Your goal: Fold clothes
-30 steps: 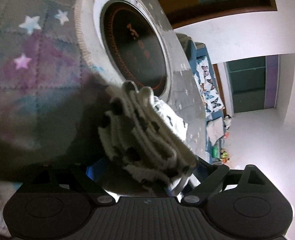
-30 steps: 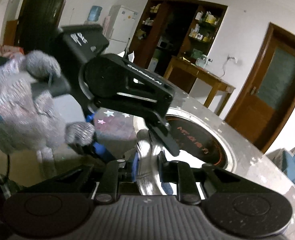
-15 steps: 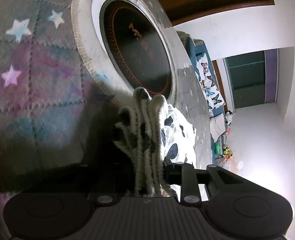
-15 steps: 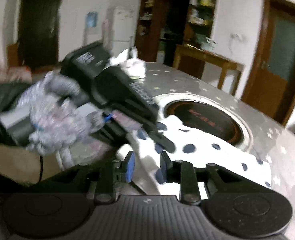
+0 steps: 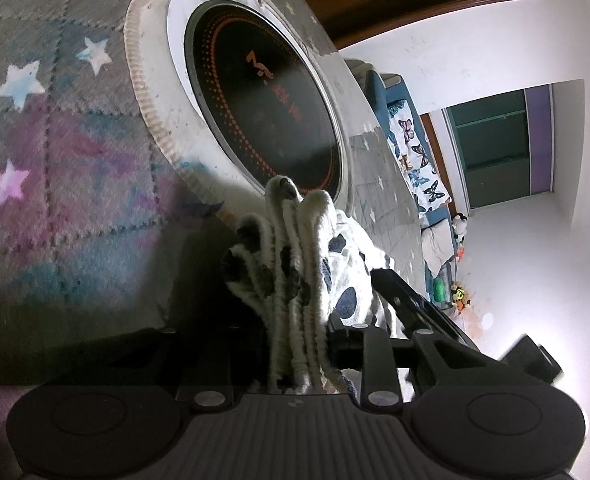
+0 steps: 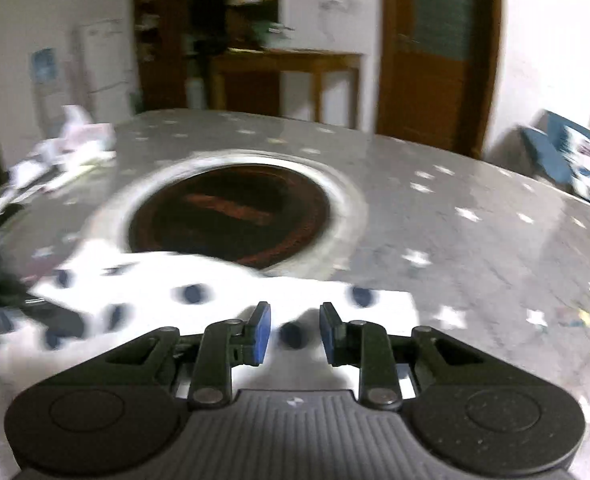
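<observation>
Since a second ago my right claw let go, backing off; it gapes narrowly. Spotted garment lies lengthwise across the lower frame just ahead; left claw pinches its bunched edge.

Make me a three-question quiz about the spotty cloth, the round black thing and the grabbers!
1. Where does the spotty cloth lie?
A. on the floor
B. on the table, beside the round cooktop
C. on a chair

2. What colour are its spots?
A. red
B. green
C. dark blue

3. What is the left hand-held gripper doing?
A. pinching bunched cloth
B. open, empty
C. holding a cup

Answers: 1 B, the cloth lies at the cooktop's near rim. 2 C, dark blue dots on white. 3 A, folds of cloth sit squeezed between its fingers; the right hand-held gripper is open.
</observation>
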Tool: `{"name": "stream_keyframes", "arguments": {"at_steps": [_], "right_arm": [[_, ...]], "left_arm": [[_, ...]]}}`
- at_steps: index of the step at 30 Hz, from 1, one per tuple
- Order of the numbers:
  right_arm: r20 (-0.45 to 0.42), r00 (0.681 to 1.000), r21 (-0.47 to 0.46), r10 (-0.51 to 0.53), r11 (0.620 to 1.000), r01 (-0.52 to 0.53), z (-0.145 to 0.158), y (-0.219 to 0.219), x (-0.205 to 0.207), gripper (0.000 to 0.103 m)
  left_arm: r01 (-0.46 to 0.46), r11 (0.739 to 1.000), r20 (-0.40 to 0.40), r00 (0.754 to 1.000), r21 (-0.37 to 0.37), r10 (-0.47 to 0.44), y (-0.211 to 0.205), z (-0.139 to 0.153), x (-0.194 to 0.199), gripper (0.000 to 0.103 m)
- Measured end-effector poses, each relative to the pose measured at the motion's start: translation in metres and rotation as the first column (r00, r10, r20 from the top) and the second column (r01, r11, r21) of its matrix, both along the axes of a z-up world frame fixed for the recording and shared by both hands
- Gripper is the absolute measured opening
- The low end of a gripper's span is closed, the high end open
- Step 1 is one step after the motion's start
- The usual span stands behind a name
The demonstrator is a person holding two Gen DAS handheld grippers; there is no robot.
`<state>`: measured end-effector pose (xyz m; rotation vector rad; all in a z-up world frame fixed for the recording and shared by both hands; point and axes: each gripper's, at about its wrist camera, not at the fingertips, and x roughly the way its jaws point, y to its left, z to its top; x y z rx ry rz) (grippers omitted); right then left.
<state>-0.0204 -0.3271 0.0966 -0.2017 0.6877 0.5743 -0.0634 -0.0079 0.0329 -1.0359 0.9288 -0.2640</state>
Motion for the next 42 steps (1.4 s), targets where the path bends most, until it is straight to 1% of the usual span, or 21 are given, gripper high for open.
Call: {"name": "stream_keyframes", "arguments": {"at_steps": [2, 5, 8, 10, 16, 20, 21, 22, 23, 24, 27, 32, 36, 42], "right_arm": [[-0.002, 0.999, 0.006, -0.053, 0.999, 0.053, -0.005, -0.013, 0.009, 0.026], [-0.013, 0.995, 0.044, -0.096, 0.994, 0.097, 0.000, -0.034, 0.010, 0.028], [-0.032, 0.994, 0.049, -0.102, 0.993, 0.104, 0.004, -0.049, 0.004, 0.041], [-0.058, 0.993, 0.055, -0.102, 0.993, 0.105, 0.003, -0.058, -0.002, 0.041], [-0.129, 0.983, 0.128, -0.128, 0.981, 0.144, -0.007, -0.081, -0.027, 0.041], [-0.138, 0.982, 0.170, -0.133, 0.973, 0.156, -0.014, -0.082, -0.034, 0.038], [-0.139, 0.981, 0.180, -0.135, 0.971, 0.160, -0.015, -0.081, -0.036, 0.031], [-0.142, 0.980, 0.189, -0.138, 0.968, 0.164, -0.015, -0.081, -0.037, 0.027], [-0.141, 0.980, 0.196, -0.143, 0.966, 0.169, -0.015, -0.080, -0.039, 0.018], [-0.139, 0.979, 0.201, -0.148, 0.964, 0.174, -0.014, -0.080, -0.041, 0.014], [-0.129, 0.978, 0.218, -0.162, 0.958, 0.188, -0.012, -0.078, -0.047, 0.009], [-0.077, 0.980, 0.242, -0.183, 0.950, 0.196, 0.005, -0.083, -0.055, 0.007], [-0.030, 0.976, 0.244, -0.218, 0.945, 0.218, 0.019, -0.091, -0.056, 0.007], [0.034, 0.958, 0.230, -0.283, 0.936, 0.268, 0.037, -0.108, -0.048, 0.007]], "left_arm": [[0.005, 1.000, 0.001, 1.000, 0.006, -0.005, 0.000, 0.000, 0.001, 0.030], [0.012, 1.000, 0.000, 1.000, 0.016, -0.012, 0.000, 0.001, 0.004, 0.030], [0.020, 0.999, 0.000, 1.000, 0.030, -0.020, 0.000, 0.003, 0.007, 0.030], [0.025, 0.999, 0.007, 1.000, 0.042, -0.025, -0.001, 0.005, 0.008, 0.030], [0.040, 0.996, 0.019, 0.999, 0.081, -0.042, -0.005, 0.009, 0.011, 0.030], [0.056, 0.989, 0.027, 0.998, 0.134, -0.060, -0.010, 0.015, 0.013, 0.030], [0.061, 0.987, 0.028, 0.997, 0.150, -0.065, -0.012, 0.016, 0.014, 0.030], [0.065, 0.983, 0.029, 0.997, 0.170, -0.071, -0.014, 0.018, 0.015, 0.030], [0.070, 0.979, 0.030, 0.997, 0.192, -0.077, -0.016, 0.020, 0.016, 0.030], [0.074, 0.974, 0.031, 0.996, 0.214, -0.083, -0.019, 0.023, 0.017, 0.030], [0.088, 0.952, 0.045, 0.993, 0.294, -0.106, -0.029, 0.035, 0.021, 0.030], [0.108, 0.902, 0.092, 0.983, 0.418, -0.160, -0.049, 0.055, 0.029, 0.030], [0.130, 0.870, 0.117, 0.971, 0.476, -0.210, -0.073, 0.067, 0.042, 0.030], [0.153, 0.816, 0.156, 0.946, 0.557, -0.284, -0.114, 0.080, 0.063, 0.030]]}}
